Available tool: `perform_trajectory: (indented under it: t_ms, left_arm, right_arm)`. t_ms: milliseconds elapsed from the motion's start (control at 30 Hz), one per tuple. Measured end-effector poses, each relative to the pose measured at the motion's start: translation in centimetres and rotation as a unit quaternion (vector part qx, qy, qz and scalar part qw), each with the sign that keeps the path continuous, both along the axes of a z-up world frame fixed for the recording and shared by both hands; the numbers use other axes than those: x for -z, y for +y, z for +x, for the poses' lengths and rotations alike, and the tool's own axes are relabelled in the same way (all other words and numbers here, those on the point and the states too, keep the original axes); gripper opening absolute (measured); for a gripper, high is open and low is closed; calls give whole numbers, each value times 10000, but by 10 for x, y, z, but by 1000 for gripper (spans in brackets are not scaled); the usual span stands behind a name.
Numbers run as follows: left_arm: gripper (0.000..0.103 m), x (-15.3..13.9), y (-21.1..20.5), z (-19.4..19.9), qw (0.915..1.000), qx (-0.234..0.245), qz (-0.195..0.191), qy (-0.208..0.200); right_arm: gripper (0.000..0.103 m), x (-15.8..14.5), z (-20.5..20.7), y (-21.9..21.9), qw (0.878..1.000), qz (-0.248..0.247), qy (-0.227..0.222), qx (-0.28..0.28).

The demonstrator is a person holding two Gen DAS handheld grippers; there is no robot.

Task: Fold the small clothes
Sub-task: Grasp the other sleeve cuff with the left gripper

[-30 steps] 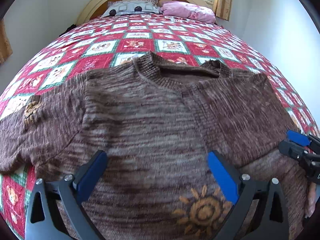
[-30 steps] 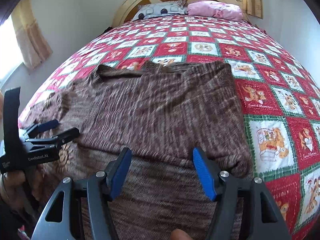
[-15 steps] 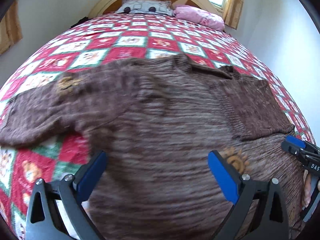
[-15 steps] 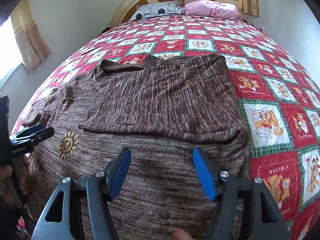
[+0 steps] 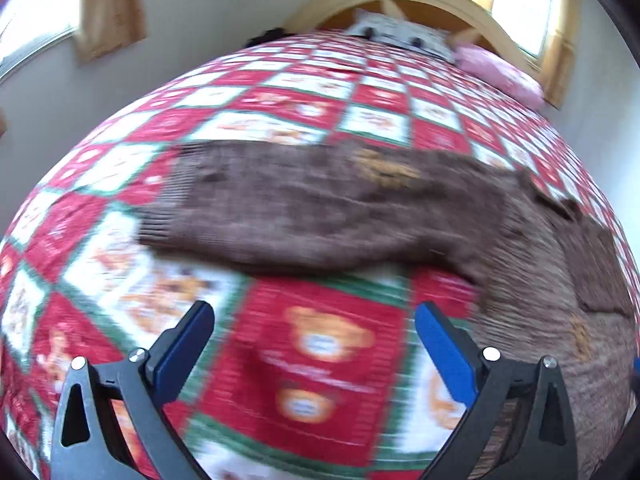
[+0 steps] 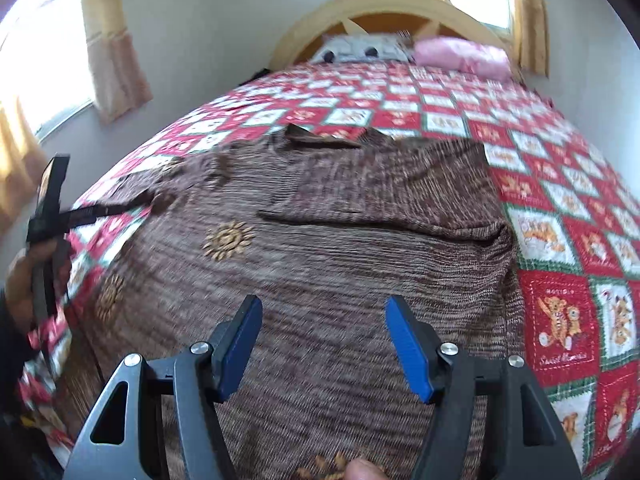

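Note:
A brown knit sweater [image 6: 340, 248] with orange sun motifs lies flat on the bed, its right sleeve folded across the chest. Its left sleeve [image 5: 300, 208] stretches out sideways over the quilt. My left gripper [image 5: 316, 344] is open and empty, above bare quilt just short of that sleeve; it also shows in the right wrist view [image 6: 108, 210] at the sweater's left edge. My right gripper [image 6: 322, 344] is open and empty, low over the sweater's lower body.
The red, white and green patchwork quilt [image 6: 560, 208] covers the whole bed. Pillows [image 6: 460, 54] lie by the wooden headboard [image 6: 384, 4]. Walls and curtained windows stand close on both sides.
My left gripper has swung left, off the sweater's body to the outstretched left sleeve. My right gripper has pulled back slightly and stays over the lower body.

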State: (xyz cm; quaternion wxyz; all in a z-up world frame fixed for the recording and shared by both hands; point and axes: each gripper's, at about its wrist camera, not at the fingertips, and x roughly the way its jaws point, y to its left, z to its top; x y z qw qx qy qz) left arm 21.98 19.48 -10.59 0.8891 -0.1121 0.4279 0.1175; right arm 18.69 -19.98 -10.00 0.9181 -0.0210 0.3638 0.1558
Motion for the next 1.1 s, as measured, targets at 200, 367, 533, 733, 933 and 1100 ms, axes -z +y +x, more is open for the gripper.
perform_trajectory:
  t_ms: [200,367,533,733,933,1100]
  left_arm:
    - [101,5,46,1,9969,-684,-380,56]
    - [88,11,73,6,9888,-1150,-955,3]
    - [82,10,86,9,9788,-1507,-1359,-262]
    - [81,12,90,19,9744,-1693,-1414,-439]
    - [42,16,104,29,9732,-1909,-1193,-474]
    - [11,16,117,27,9720,-1825,-1407,-469]
  right_arm:
    - [65,-7,-26,15,9969,-233,-581,-470]
    - [65,-3,-32,19,9954,-189,-660,-671]
    - [65,1,-34,21,9953,-203,-637,-694]
    - [65,1,-34,19,9958,-143,-625,-656]
    - [65,2,-33,16,9965,-50,-577,-599]
    - [66,2,-31,14,9970,27,-537,-558]
